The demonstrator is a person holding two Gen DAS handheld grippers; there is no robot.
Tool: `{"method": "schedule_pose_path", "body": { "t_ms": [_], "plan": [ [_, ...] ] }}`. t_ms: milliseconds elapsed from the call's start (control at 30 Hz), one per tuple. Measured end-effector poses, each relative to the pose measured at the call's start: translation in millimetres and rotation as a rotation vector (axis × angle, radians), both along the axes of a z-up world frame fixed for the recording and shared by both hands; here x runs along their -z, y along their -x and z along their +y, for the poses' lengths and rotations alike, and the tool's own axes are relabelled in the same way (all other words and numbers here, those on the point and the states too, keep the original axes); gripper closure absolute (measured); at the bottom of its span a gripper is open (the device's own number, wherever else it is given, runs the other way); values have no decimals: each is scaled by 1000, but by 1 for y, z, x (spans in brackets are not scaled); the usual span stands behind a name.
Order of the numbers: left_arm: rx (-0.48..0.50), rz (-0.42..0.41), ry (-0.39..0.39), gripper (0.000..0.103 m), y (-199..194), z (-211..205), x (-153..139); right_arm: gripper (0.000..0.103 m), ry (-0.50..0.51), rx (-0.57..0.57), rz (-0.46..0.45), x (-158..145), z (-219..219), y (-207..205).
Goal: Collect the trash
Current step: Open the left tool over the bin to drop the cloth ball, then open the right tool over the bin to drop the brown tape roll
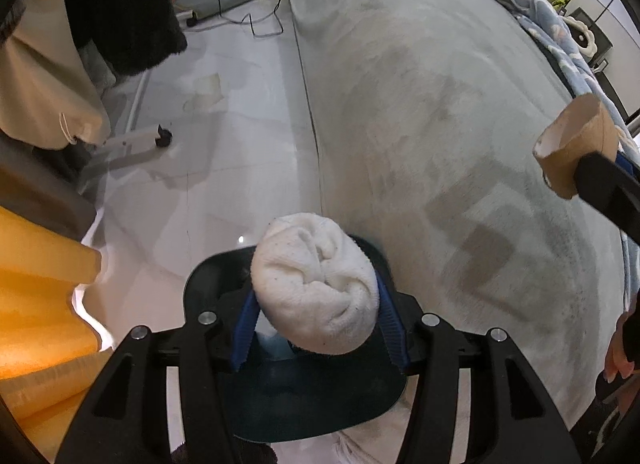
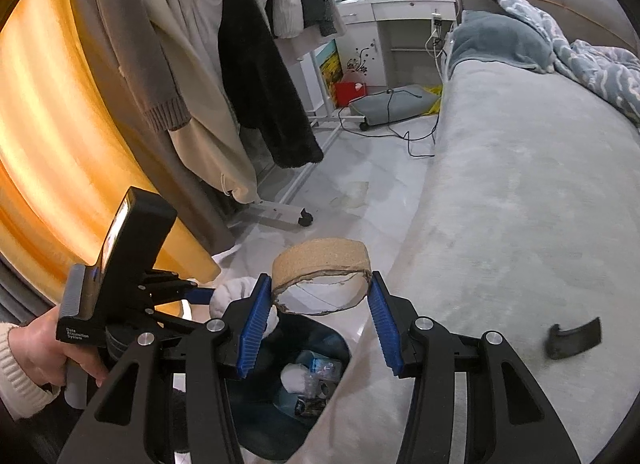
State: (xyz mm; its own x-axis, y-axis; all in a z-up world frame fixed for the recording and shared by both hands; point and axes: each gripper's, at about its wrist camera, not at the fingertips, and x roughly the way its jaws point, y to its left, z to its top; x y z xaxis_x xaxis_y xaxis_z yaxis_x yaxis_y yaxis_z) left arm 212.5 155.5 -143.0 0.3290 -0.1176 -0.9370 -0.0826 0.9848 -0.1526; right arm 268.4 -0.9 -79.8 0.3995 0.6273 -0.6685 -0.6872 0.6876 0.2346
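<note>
The dark bin (image 2: 336,348) is standing open on the pale floor (image 1: 224,167) tight against the bed's edge (image 1: 320,183), its mouth partly taken by rubbish. Both grippers are crowding above it. Hanging coats (image 2: 248,63) and the rack's wheeled foot (image 2: 280,217) are narrowing the floor strip; cables (image 2: 404,135) are trailing beyond.

Grey bed (image 2: 520,183), patterned blue blanket (image 2: 592,59), coats on wheeled rack (image 2: 256,63), orange curtain (image 2: 52,143), small dark object (image 2: 574,338), maybe plastic.

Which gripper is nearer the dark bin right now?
Left. The left gripper, clamping the white wad, hangs over the bin; the right gripper, gripping the cardboard ring, sits beside it.
</note>
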Motion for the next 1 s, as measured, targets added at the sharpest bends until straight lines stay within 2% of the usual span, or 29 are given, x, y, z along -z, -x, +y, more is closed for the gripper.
{"method": "schedule_pose_path", "body": {
  "t_ms": [167,233,333,500,767,1000],
  "plan": [
    [-10,49,10,45,5,15,13,53,8,-12,13,8,12,-2],
    [-12,59,14,40,8,19,15,53,13,-18,20,11,18,-2],
    [-21,56,8,32,11,26,14,53,23,-28,23,14,26,-2],
    [-48,33,13,29,14,40,7,53,44,-48,43,25,41,-2],
    [-101,-111,-8,25,16,64,-19,53,84,-97,72,40,63,4],
    [-193,-217,40,25,22,87,-39,53,160,-151,120,62,83,11]
  ]
}}
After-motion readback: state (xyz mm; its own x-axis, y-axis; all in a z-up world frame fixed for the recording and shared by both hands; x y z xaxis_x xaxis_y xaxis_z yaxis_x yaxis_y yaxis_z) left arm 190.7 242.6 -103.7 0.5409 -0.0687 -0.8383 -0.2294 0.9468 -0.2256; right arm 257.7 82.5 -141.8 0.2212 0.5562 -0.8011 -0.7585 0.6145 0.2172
